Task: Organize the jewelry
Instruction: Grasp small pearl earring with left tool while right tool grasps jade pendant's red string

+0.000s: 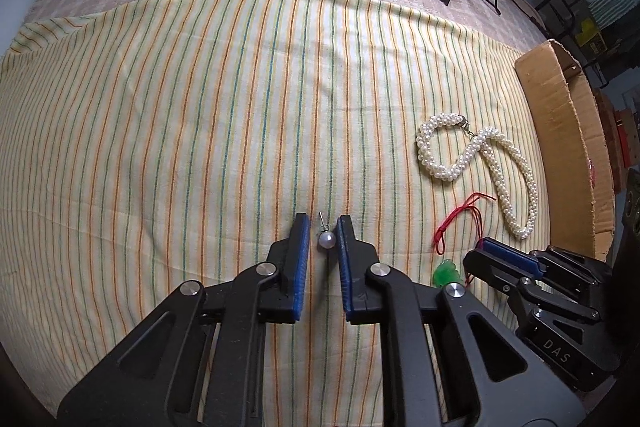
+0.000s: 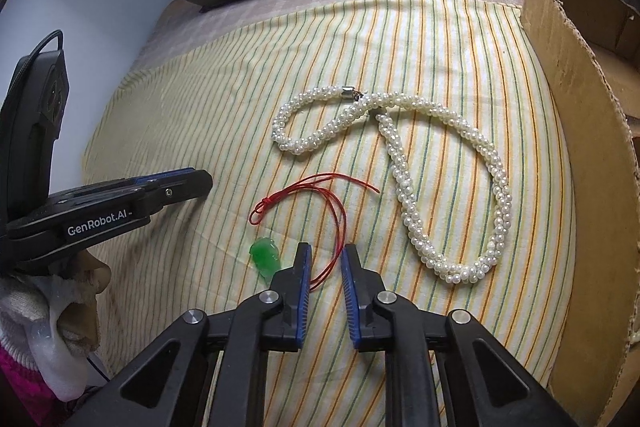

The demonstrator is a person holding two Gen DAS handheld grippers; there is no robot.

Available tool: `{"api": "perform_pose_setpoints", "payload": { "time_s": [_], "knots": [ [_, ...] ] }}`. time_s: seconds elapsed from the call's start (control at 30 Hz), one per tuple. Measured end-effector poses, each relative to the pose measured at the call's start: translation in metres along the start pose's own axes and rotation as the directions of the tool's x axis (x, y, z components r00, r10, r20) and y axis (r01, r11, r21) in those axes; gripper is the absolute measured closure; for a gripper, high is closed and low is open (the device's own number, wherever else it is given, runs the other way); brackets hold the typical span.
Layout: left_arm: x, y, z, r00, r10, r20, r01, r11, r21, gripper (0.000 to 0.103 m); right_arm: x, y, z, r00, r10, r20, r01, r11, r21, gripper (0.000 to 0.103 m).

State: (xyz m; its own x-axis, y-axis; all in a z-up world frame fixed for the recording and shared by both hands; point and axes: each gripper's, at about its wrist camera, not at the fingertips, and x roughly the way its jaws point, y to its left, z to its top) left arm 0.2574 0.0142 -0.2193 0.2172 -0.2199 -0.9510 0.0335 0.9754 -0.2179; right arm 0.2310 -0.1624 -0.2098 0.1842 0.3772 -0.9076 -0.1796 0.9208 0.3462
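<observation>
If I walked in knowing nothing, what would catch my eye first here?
Probably the long pearl necklace looping over the striped cloth, beside the cardboard box. Next, a green pendant on red cord at the right gripper, and a pearl earring between the left gripper fingers.

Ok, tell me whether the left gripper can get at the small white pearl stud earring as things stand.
Probably yes. The left gripper points down with the pearl stud earring already lying between its blue pads on the striped cloth, and nothing blocks it.

Two close wrist fisheyes, steeply down onto one striped cloth [image 1: 180,147] (shared: pearl necklace [image 2: 400,155], cardboard box [image 1: 560,131]).
</observation>
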Motion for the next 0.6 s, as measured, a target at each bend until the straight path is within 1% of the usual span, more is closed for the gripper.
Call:
{"api": "perform_pose_setpoints", "payload": {
  "time_s": [0.07,0.1,0.2,0.37,0.6],
  "knots": [
    [0.001,0.000,0.000,1.000,0.011,0.005,-0.011,1.000,0.010,0.096,0.000,0.000,-0.001,1.000,-0.007,0.005,0.007,1.000,-0.010,0.093],
    [0.002,-0.002,0.001,1.000,0.015,0.006,-0.015,1.000,0.014,0.096,0.000,0.001,-0.001,1.000,-0.015,0.010,0.015,1.000,-0.018,0.097],
    [0.002,-0.004,0.002,1.000,0.018,0.013,-0.018,1.000,0.018,0.096,-0.001,0.000,-0.002,1.000,-0.004,0.019,0.004,1.000,-0.018,0.103],
    [-0.004,-0.001,0.001,0.999,0.026,0.031,-0.027,1.000,0.012,0.096,-0.011,-0.004,-0.005,0.998,0.051,0.037,-0.051,0.999,-0.007,0.103],
    [-0.025,0.009,-0.001,0.997,0.015,0.072,-0.014,1.000,-0.013,0.097,-0.043,0.008,-0.005,0.988,0.107,0.111,-0.104,0.994,-0.030,0.103]
  ]
}}
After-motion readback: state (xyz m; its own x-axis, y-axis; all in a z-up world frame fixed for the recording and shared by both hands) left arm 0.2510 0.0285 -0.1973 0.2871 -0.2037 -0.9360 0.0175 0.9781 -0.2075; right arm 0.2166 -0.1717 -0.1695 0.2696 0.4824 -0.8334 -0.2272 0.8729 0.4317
